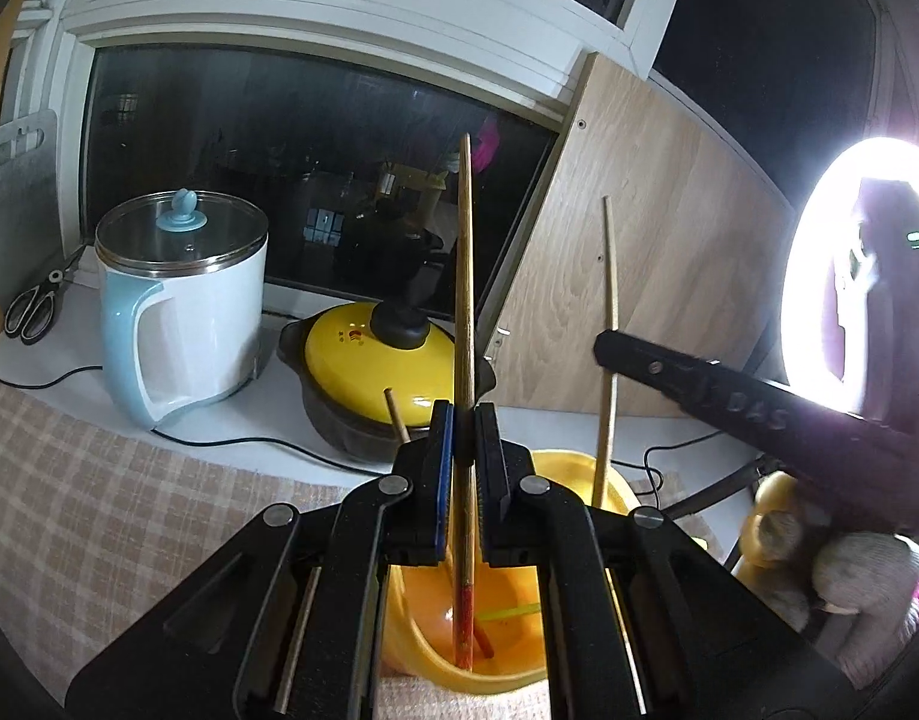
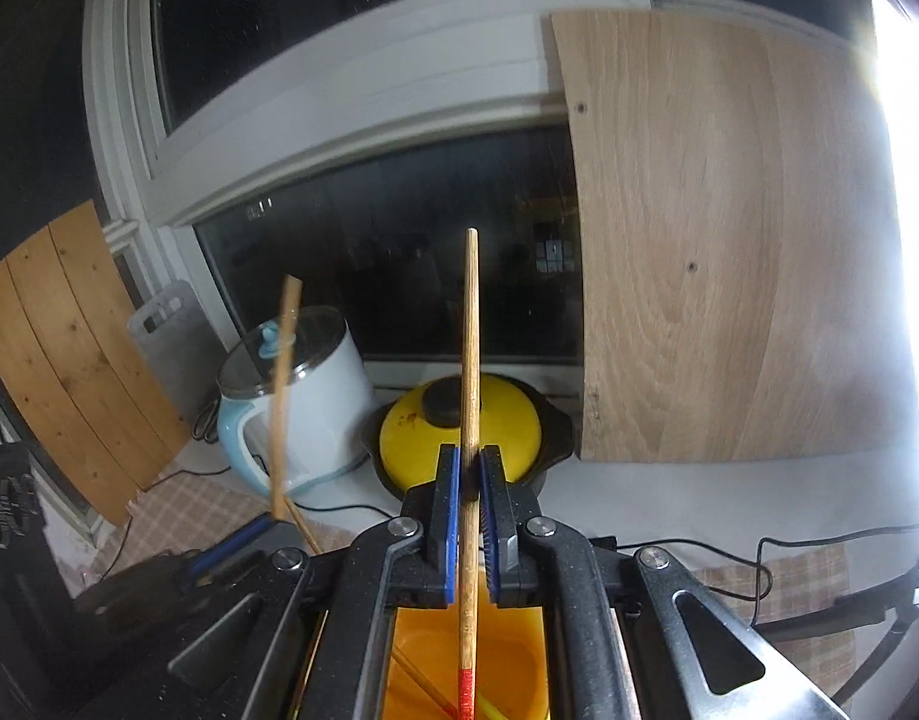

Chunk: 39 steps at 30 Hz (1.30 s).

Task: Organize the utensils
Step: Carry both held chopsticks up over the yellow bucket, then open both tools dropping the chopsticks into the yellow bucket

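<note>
Each gripper, left gripper (image 1: 464, 420) and right gripper (image 2: 471, 468), clamps one chopstick (image 1: 466, 276) upright over the yellow bowl (image 1: 615, 489); lower yours vertically, release inside the rim.

Black left gripper (image 1: 464, 420), right gripper (image 2: 471, 468), blue pads, silver pivot screws, triangular cut-outs

A white and blue electric kettle (image 1: 180, 306) stands beside a yellow-lidded clay pot (image 1: 375, 378); scissors (image 1: 33, 306) lie left, a wooden board (image 1: 633, 276) leans behind
</note>
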Motion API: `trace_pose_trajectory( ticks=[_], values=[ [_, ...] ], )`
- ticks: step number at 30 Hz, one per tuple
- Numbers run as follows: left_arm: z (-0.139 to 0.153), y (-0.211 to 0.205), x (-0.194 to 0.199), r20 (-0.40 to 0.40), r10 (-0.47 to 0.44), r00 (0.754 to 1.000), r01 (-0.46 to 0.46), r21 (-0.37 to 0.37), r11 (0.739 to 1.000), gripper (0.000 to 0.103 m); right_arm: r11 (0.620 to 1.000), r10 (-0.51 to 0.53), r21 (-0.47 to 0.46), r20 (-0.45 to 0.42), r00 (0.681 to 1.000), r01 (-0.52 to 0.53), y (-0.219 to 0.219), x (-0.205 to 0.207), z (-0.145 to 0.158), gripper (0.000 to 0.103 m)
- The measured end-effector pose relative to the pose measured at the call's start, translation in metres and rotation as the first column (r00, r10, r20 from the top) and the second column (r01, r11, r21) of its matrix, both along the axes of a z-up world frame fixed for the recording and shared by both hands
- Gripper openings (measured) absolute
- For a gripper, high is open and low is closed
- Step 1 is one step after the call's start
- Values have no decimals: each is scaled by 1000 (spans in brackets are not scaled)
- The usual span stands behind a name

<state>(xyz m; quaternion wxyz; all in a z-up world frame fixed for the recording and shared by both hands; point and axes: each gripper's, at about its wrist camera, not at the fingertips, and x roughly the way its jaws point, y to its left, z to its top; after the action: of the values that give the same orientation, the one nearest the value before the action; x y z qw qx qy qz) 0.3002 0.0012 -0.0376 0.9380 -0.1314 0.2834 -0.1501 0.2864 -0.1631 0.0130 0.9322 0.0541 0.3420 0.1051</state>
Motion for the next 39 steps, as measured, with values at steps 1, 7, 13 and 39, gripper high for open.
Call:
trace_pose_trajectory(
  ticks=[1,7,13,39],
  values=[
    [0,1,-1,-2,-2,1000,2,5,1000,4,1000,8,-1,-10,1000,-8,0,1,-2,4],
    [-3,1,-10,-34,-29,999,30,22,999,4,999,46,12,-74,996,-45,0,3,-11,4],
    [-12,-7,-15,-80,-55,995,58,35,998,4,998,61,-4,-126,990,-62,-1,1,-19,4],
    [-2,5,-87,-98,-53,994,62,97,993,24,995,56,89,-81,995,-49,-46,-73,0,52]
  ],
)
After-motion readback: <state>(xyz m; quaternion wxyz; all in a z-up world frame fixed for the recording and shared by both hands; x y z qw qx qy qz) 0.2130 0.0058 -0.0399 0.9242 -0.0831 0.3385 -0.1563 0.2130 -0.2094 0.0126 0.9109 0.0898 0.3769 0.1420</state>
